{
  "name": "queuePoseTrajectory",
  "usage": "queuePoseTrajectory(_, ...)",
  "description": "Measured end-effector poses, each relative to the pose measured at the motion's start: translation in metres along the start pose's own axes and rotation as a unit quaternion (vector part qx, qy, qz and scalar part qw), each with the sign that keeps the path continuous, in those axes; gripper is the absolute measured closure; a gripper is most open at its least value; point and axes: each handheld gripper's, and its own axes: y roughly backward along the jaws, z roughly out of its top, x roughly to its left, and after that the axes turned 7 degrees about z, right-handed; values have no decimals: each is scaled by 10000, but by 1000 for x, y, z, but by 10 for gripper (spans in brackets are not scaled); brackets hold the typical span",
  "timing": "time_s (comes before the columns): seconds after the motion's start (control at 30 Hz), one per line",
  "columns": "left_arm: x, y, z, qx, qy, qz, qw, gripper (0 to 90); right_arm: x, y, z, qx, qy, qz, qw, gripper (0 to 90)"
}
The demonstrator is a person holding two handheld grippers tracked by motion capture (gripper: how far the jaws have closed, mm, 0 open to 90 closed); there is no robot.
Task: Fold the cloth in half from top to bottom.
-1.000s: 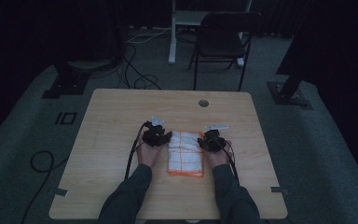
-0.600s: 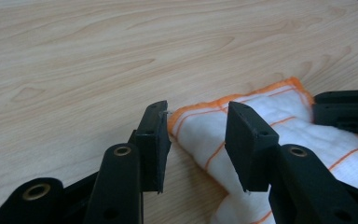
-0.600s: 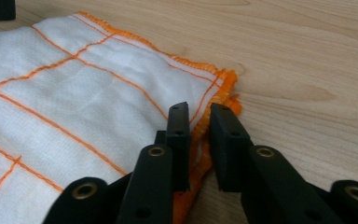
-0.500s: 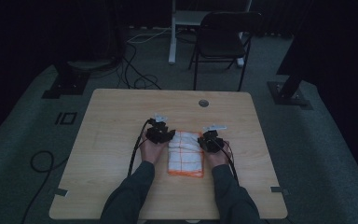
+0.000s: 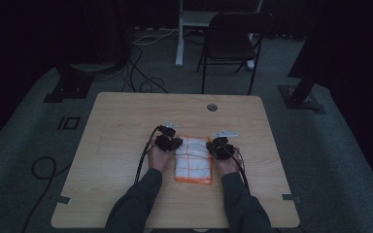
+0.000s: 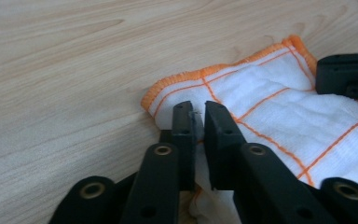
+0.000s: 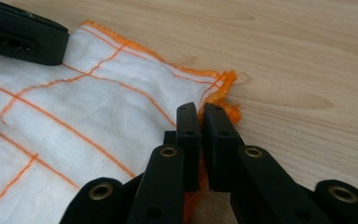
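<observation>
Folded white cloth [image 5: 193, 159] with orange grid lines and an orange stitched hem is lying flat on the wooden bench [image 5: 126, 126], slightly toward the person's side of centre, long axis running away from the person.

Left claw [image 5: 174, 143] is sitting at the far left corner of the cloth. In the left gripper view, the left claw [image 6: 199, 122] has just been closing; its jaws are standing nearly together with a thin bit of cloth [image 6: 279, 112] edge caught between them, and the hem corner is lying just beyond the tips. The far tip of the other claw is entering at the upper right of that view, resting on the cloth.

Right claw [image 5: 216, 145] is sitting at the far right corner. In the right gripper view, the right claw [image 7: 200, 122] has likewise just been closing; the jaws are nearly meeting, pinching the orange hem where the cloth [image 7: 88, 107] corner is bunching slightly. The other claw's tip is showing at the upper left, on the cloth.

Both hands are resting on the bench either side of the cloth, forearms in dark sleeves [image 5: 136, 204] coming in from the near edge. Cables are trailing back from each claw.

Beyond the bench: a dark folding chair [image 5: 233, 41] and loose floor cables [image 5: 141, 68].
</observation>
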Motion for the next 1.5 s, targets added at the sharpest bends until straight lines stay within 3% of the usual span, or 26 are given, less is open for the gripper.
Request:
queuePoseTrajectory(0.27, -5, 23, -1, -257, -114, -84, 9996, 866, 5, 22, 1, -238, 105, 153, 9995, 855)
queuePoseTrajectory(0.53, -13, 48, -15, -489, -194, -207, 9984, 869, 17, 43, -3, -394, 243, 297, 9985, 852)
queuePoseTrajectory(0.73, -21, 56, -32, -510, -237, -273, 9980, 869, 23, 49, -12, -341, 293, 367, 9983, 848)
queuePoseTrajectory(1.0, -26, 60, -56, -382, -272, -321, 9984, 852, 31, 51, -34, 24, 305, 463, 9985, 831)
queuePoseTrajectory(1.07, -24, 62, -58, -394, -252, -353, 9983, 824, 30, 52, -34, 40, 280, 490, 9984, 817)
queuePoseTrajectory(1.17, -23, 66, -56, -438, -241, -347, 9981, 804, 28, 53, -30, -11, 194, 566, 9982, 702)
queuePoseTrajectory(1.27, -21, 67, -55, -466, -262, -339, 9980, 800, 24, 54, -25, -152, 113, 495, 9986, 641)
queuePoseTrajectory(1.5, -17, 69, -45, -646, -125, -278, 9974, 708, 14, 45, -12, -218, -160, 498, 9984, 611)
